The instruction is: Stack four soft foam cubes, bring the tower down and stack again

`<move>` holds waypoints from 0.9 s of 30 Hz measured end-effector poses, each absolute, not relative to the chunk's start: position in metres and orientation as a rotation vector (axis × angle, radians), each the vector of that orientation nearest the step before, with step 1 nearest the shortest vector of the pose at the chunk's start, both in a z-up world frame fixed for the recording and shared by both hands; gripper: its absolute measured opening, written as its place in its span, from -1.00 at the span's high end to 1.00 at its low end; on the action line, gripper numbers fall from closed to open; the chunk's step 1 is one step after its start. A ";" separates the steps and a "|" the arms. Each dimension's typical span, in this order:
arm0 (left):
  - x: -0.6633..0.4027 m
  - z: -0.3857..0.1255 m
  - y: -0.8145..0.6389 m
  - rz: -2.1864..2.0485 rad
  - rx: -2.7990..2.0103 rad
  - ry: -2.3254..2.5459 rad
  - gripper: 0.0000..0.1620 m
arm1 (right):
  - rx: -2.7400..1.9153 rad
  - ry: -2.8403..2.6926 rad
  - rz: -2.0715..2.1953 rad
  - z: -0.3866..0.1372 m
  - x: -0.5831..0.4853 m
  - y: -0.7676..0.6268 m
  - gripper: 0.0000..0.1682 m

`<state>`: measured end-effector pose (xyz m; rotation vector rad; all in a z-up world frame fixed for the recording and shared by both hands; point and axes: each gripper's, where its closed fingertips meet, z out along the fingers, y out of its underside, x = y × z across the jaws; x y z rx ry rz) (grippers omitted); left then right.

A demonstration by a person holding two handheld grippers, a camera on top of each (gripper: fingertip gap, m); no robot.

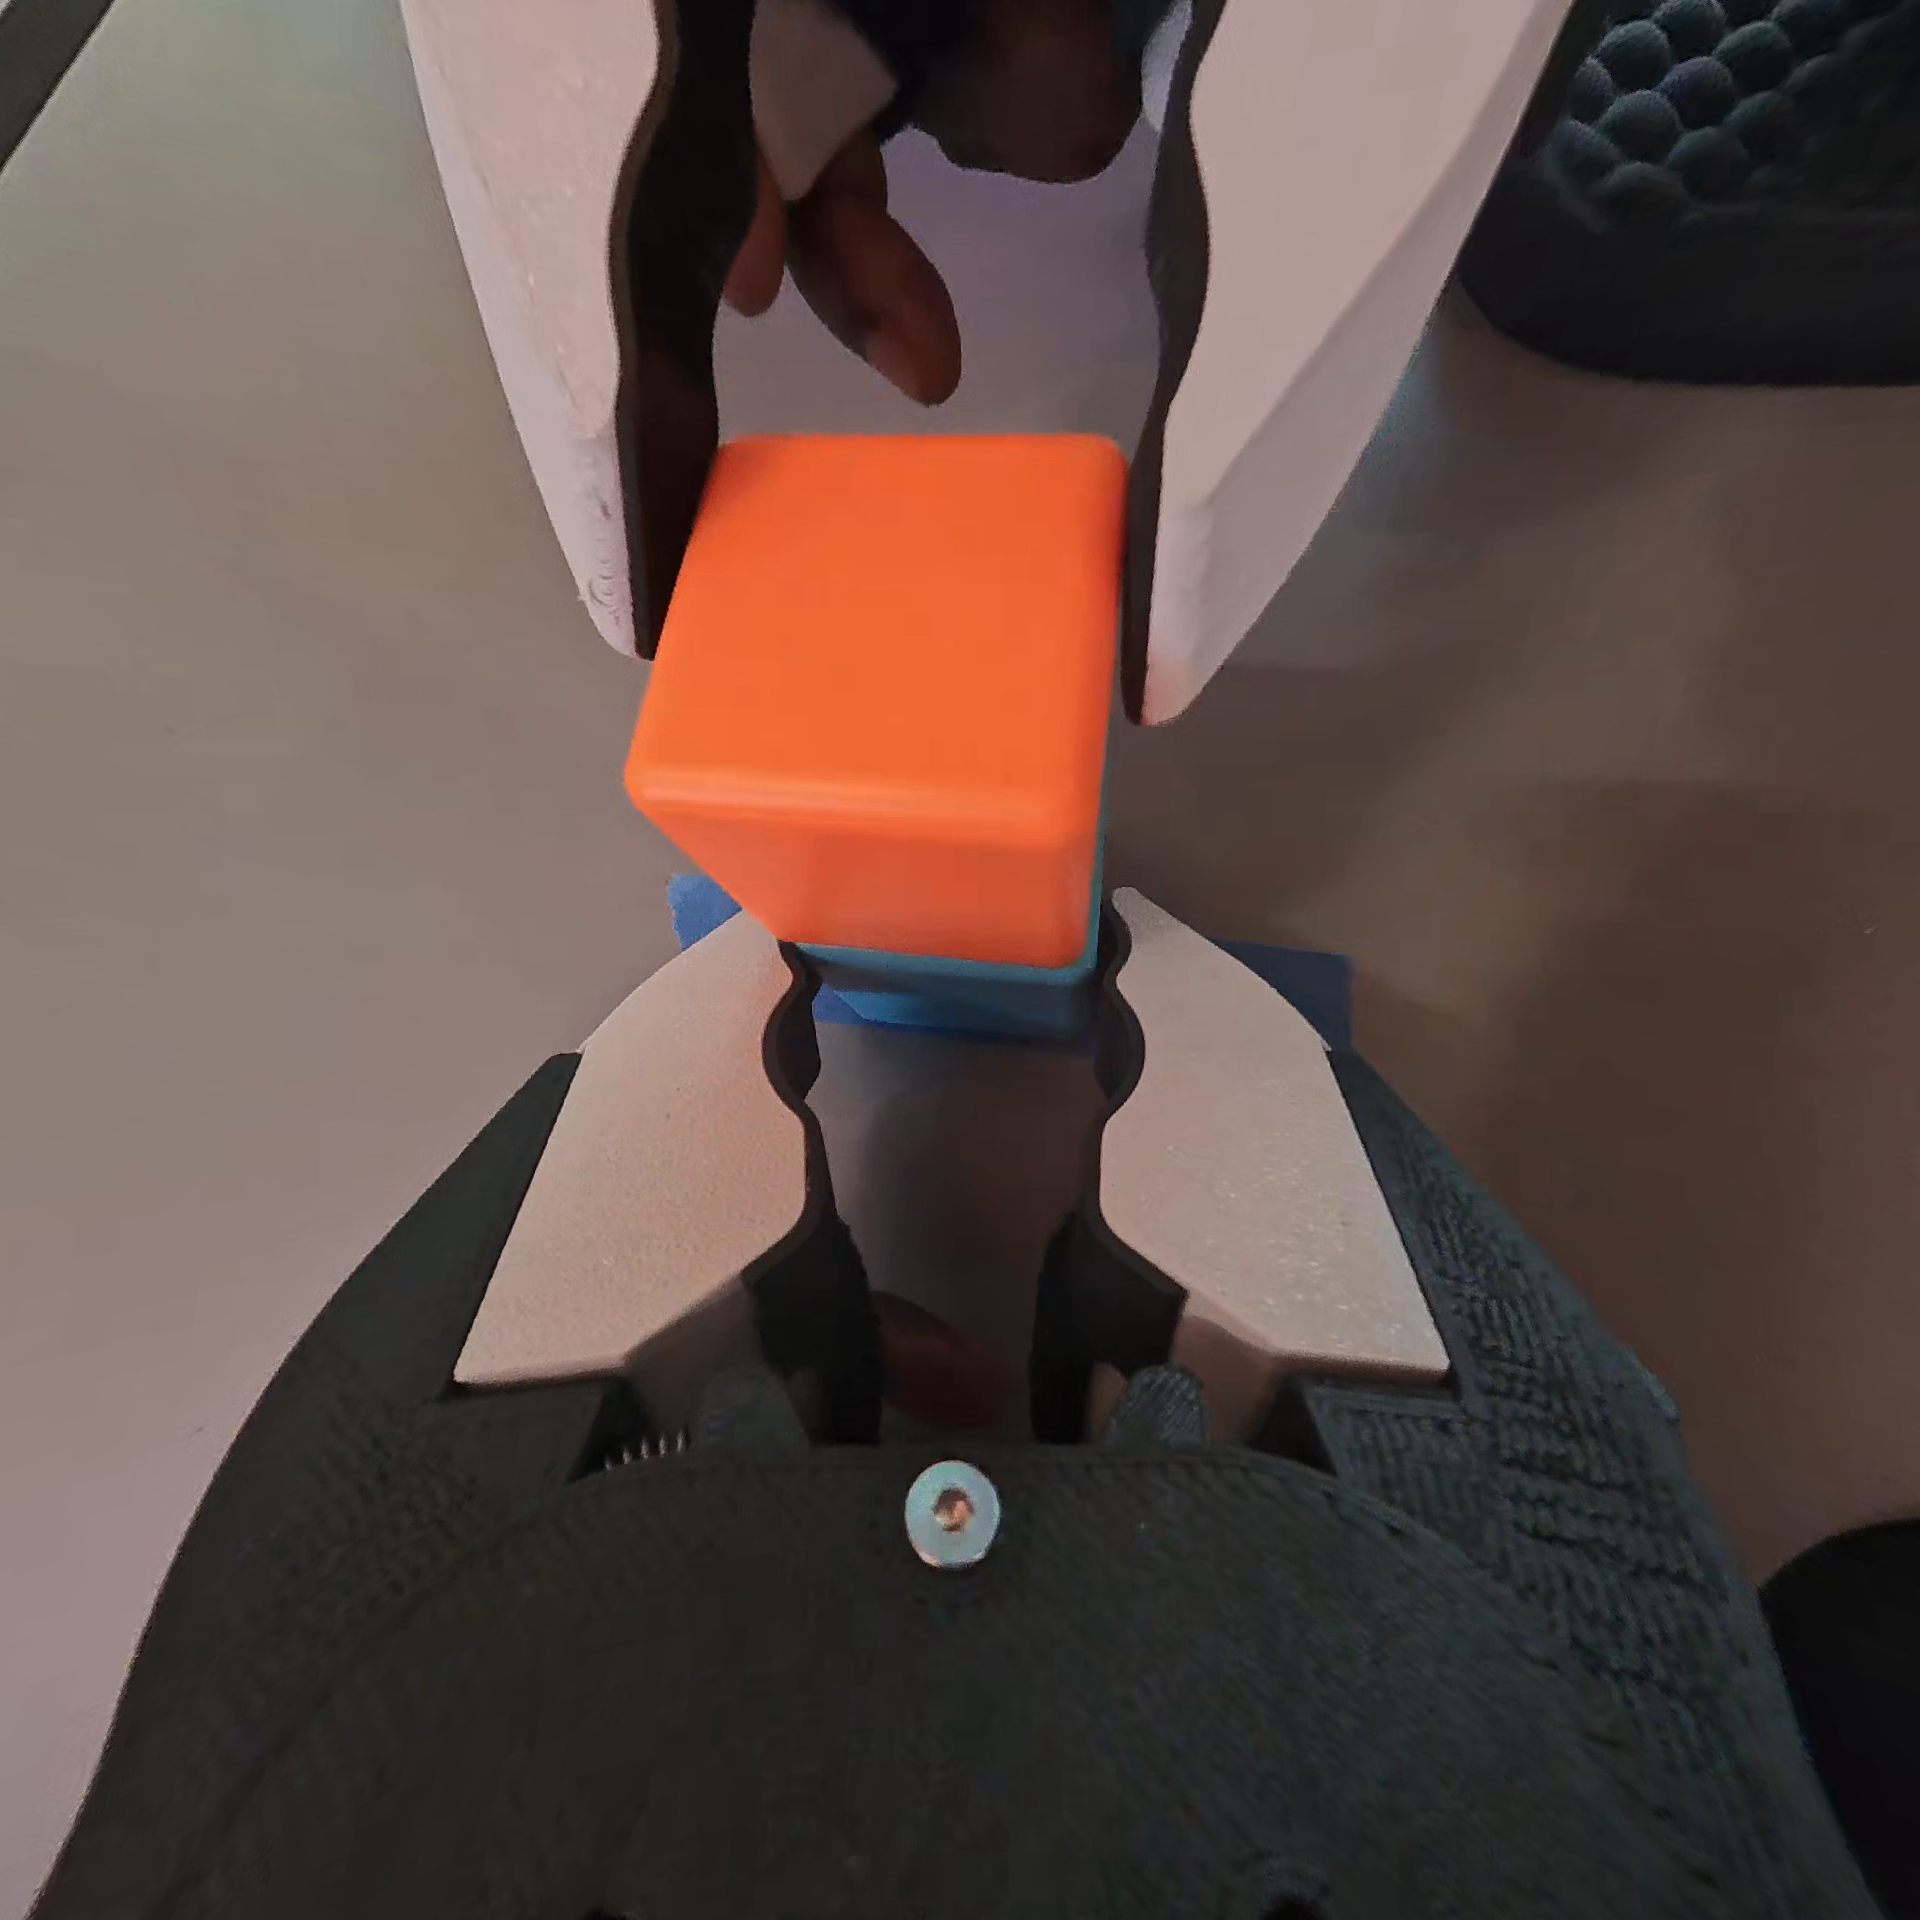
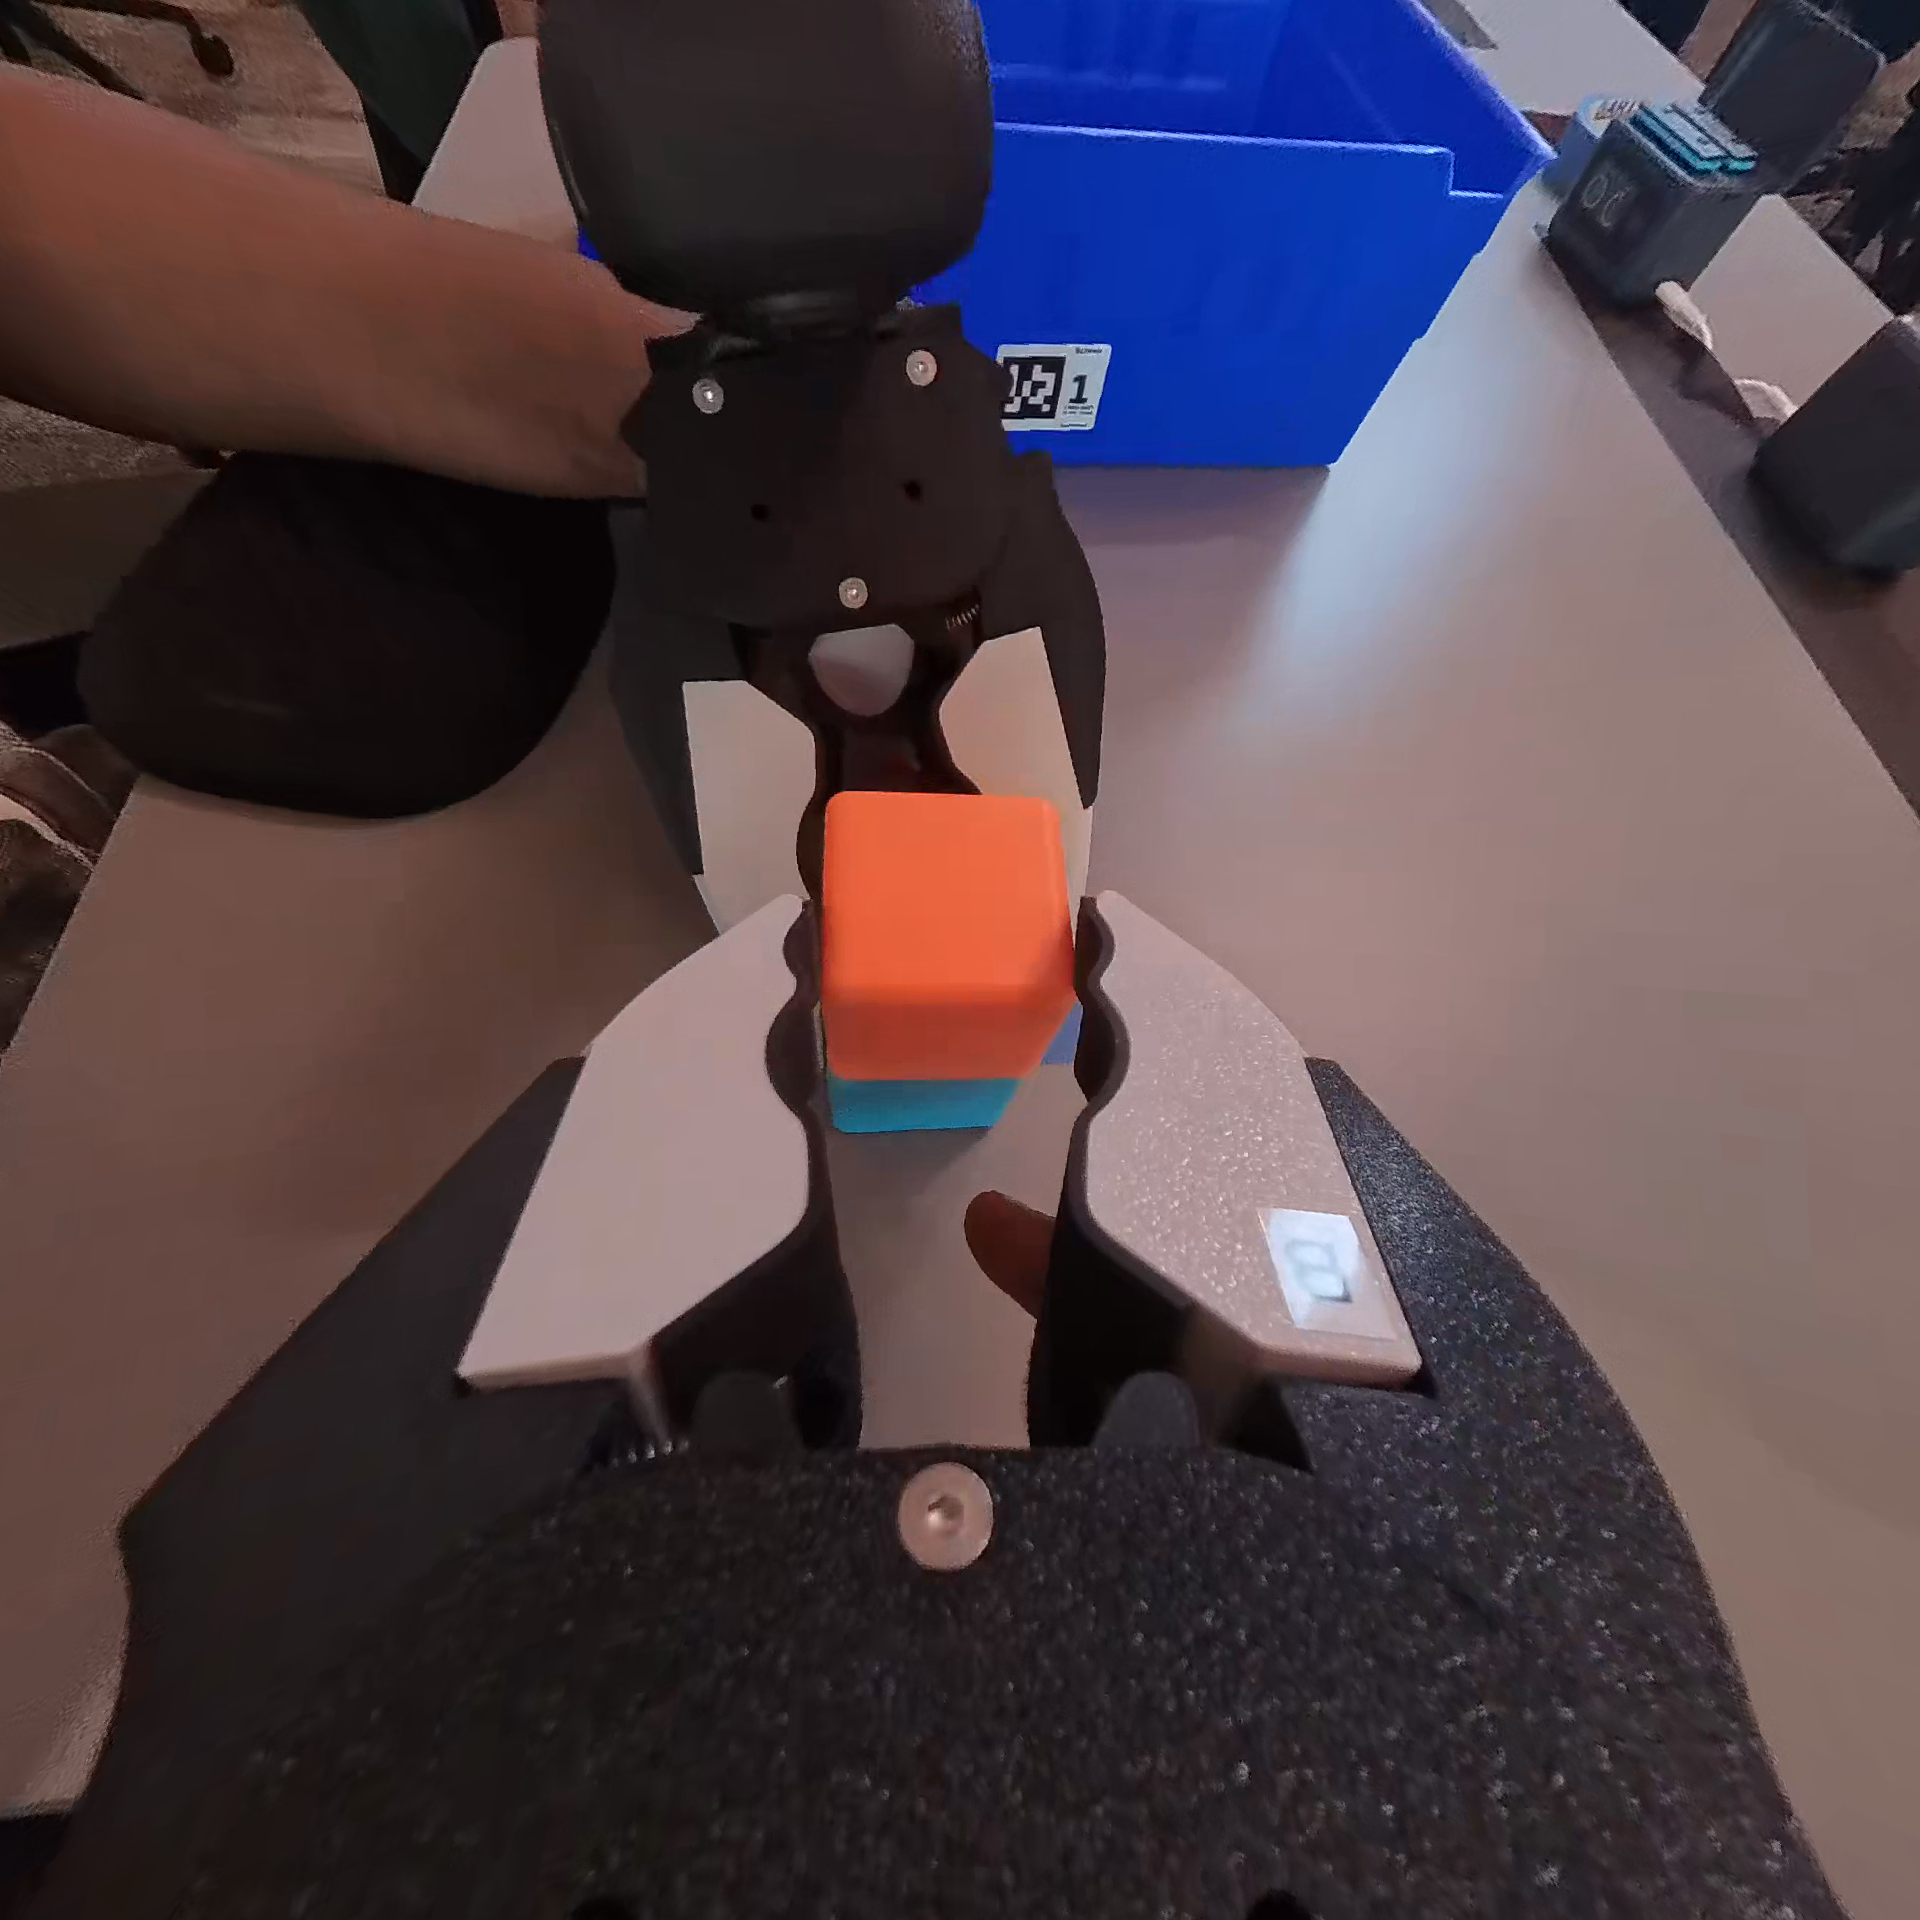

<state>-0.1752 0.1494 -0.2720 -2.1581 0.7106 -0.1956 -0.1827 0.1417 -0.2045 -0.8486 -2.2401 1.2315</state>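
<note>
– Right claw (image 2: 943, 935) is squeezed shut on the orange cube (image 1: 883, 665), see? One finger on each side of it.

– And the left claw (image 1: 951, 951)?

– It is lower down. Its tips press on the two sides of the blue cube (image 1: 945, 997), so I think it is holding that one steady.

– Where are the cubes?

– Orange sits on top of blue. It is a bit crooked and sticks out over the edge. Blue stands on the grey table (image 1: 260, 727), on a bit of blue tape (image 1: 696, 904). I can only see two cubes from here.

– Are they heavy?

– No, they are foam, so I bet they are very light and squishy. Squeeze too hard and they will dent and pop out. Best to hold a cube on two flat sides, in the middle, and only gently.

– How are the claws held?

– They point at each other from across the little tower, and both tip down toward the table. A person's arm (image 2: 312, 312) comes in from the side to hold the left one. A big blue bin (image 2: 1195, 260) sits behind, well away from the cubes
</note>
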 end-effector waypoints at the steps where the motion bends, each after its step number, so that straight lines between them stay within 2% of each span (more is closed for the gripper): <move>1: -0.175 -0.272 0.149 -0.197 -2.160 0.707 0.37 | -0.841 -2.243 1.229 -0.205 -0.182 0.142 0.44; 15: -0.175 -0.273 0.149 -0.186 -2.160 0.713 0.37 | -0.813 -2.212 1.238 -0.204 -0.181 0.143 0.41; 17: -0.175 -0.273 0.149 -0.186 -2.160 0.713 0.37 | -0.854 -2.192 1.259 -0.210 -0.177 0.147 0.07; 19: -0.175 -0.273 0.148 -0.187 -2.160 0.713 0.37 | -0.907 -2.191 1.250 -0.224 -0.174 0.153 -0.09; 20: -0.175 -0.273 0.148 -0.188 -2.160 0.713 0.37 | -0.899 -2.167 1.276 -0.226 -0.174 0.153 -0.08; 25: -0.175 -0.273 0.148 -0.185 -2.160 0.714 0.37 | -0.845 -2.072 1.424 -0.212 -0.179 0.148 0.34; 27: -0.176 -0.272 0.148 -0.180 -2.161 0.707 0.37 | -0.834 -2.129 1.378 -0.223 -0.179 0.147 0.37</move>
